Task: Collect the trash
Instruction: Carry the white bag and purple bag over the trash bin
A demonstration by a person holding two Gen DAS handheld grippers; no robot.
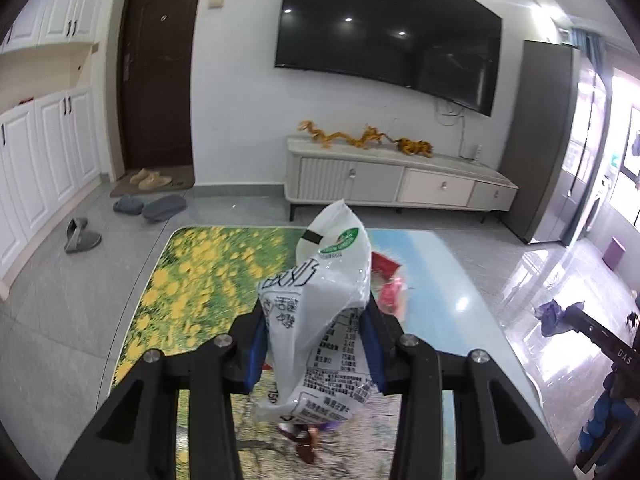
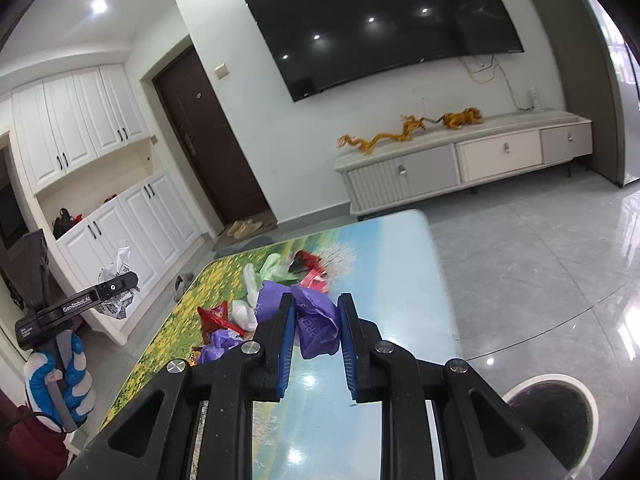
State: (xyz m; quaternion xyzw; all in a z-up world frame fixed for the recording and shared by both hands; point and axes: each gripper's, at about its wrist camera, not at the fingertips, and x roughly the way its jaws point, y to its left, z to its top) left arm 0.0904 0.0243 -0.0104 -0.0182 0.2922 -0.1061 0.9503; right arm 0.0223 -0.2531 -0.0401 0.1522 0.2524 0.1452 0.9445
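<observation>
Left gripper: clamped on a white wrapper, which stands up between the blue pads and sticks out above and below them.
Right gripper: clamped on a crumpled purple wrapper, pinched between its blue pads.
Table: below both grippers, its top printed with yellow flowers and sky.
Trash pile: on the table, ahead and left of the right gripper; red, purple, white and green wrappers.
Bin: on the floor, low to the right of the right gripper.
</observation>
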